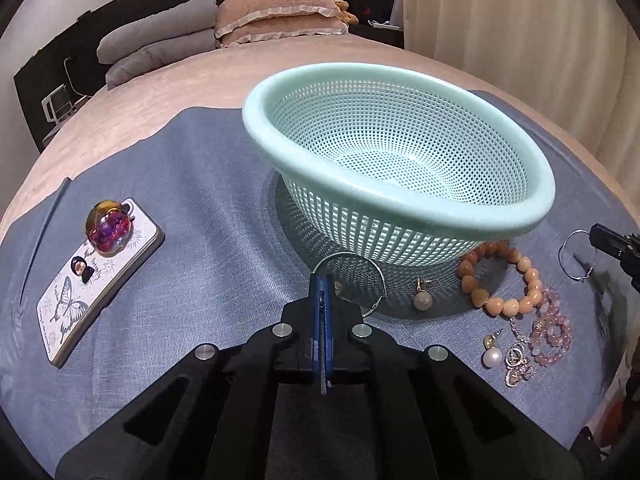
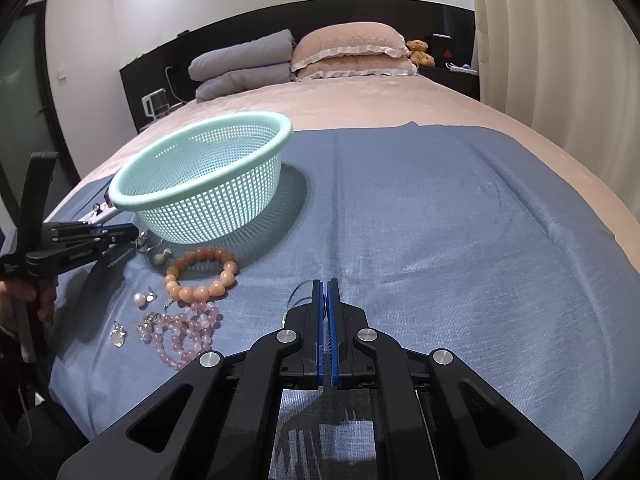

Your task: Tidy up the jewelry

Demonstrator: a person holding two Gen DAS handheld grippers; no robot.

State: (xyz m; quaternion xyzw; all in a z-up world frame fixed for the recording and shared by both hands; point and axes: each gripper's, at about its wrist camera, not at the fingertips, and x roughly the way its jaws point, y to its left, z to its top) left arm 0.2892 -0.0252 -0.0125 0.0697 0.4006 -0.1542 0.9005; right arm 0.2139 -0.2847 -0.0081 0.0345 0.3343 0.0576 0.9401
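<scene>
A mint-green mesh basket (image 1: 400, 192) (image 2: 208, 208) stands empty on a blue cloth (image 2: 440, 220) spread over the bed. My left gripper (image 1: 322, 278) (image 2: 134, 236) is shut at the basket's foot, pinching the left end of a thin silver hoop earring (image 1: 360, 258). My right gripper (image 2: 325, 284) (image 1: 592, 236) is shut on a second silver hoop (image 1: 576, 256) (image 2: 298, 296), held just above the cloth. Between the grippers lie an orange bead bracelet (image 1: 532, 280) (image 2: 200, 291), a pink bead bracelet (image 1: 556, 328) (image 2: 188, 332), two pearl earrings (image 1: 423, 300) (image 1: 492, 356) and small charms (image 1: 516, 360).
A phone in a butterfly case (image 1: 96, 280) with a glittery knob lies on the cloth left of the basket. Pillows (image 2: 348, 52) and folded grey bedding (image 2: 244, 68) sit at the headboard. A curtain (image 2: 560, 60) hangs on the right. A person's hand (image 2: 24, 292) holds the left gripper's handle.
</scene>
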